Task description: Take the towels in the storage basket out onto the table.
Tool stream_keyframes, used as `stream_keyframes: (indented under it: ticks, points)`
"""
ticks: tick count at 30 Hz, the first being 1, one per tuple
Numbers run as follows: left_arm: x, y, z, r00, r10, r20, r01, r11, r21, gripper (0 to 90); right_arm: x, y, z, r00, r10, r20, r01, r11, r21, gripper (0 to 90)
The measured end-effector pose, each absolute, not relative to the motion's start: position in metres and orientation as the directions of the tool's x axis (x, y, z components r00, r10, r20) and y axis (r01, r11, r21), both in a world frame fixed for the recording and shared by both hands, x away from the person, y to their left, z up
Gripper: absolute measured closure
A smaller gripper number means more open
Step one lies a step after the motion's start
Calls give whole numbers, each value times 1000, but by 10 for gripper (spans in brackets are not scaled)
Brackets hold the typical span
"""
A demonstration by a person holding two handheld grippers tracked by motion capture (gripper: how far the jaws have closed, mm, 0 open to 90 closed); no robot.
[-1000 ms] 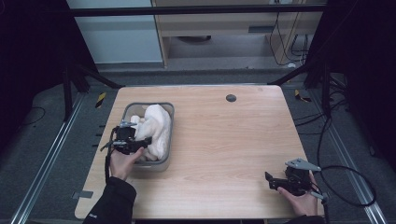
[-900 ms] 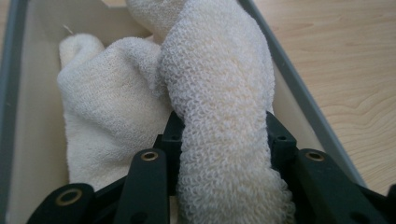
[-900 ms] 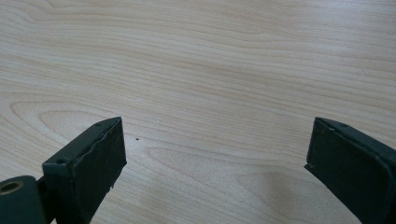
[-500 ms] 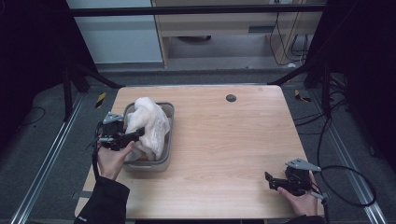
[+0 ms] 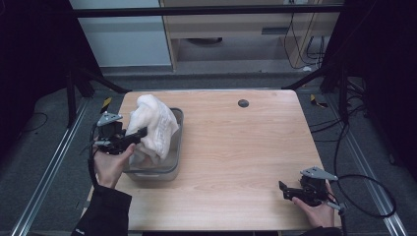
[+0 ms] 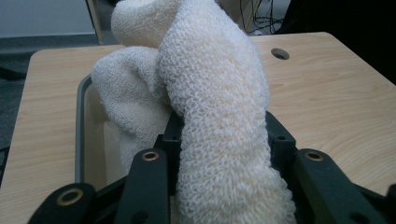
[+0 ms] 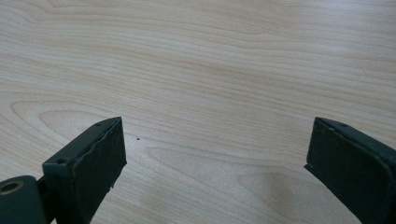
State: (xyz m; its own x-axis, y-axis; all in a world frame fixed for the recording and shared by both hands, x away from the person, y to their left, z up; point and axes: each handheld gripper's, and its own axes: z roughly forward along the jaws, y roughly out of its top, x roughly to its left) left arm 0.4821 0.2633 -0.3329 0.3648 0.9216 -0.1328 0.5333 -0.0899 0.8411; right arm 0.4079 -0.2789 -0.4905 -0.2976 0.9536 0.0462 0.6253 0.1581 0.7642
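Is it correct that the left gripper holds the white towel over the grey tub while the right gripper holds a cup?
Not fully. The right gripper holds nothing: the right gripper view shows open jaws over bare table. The left gripper does hold the towel over the tub.

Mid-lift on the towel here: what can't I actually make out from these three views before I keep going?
- Left claw pads, left gripper view: the white towel wraps over them.
- Tray floor, high view: the towel's hanging end covers it, so any other contents are unknown.
- Towel top, left gripper view: cut off by the upper edge.
- Right claw, right gripper view: open over the bare table; its outer jaw is cropped.
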Motion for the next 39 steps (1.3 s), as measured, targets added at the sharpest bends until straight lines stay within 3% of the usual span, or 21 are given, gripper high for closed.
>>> stream_keyframes:
  ticks: [39]
  points:
    - [465,240,-274,453,885,-108,439,-116,891,612,408,-279,-490,-299,954,39,615,161,772,49]
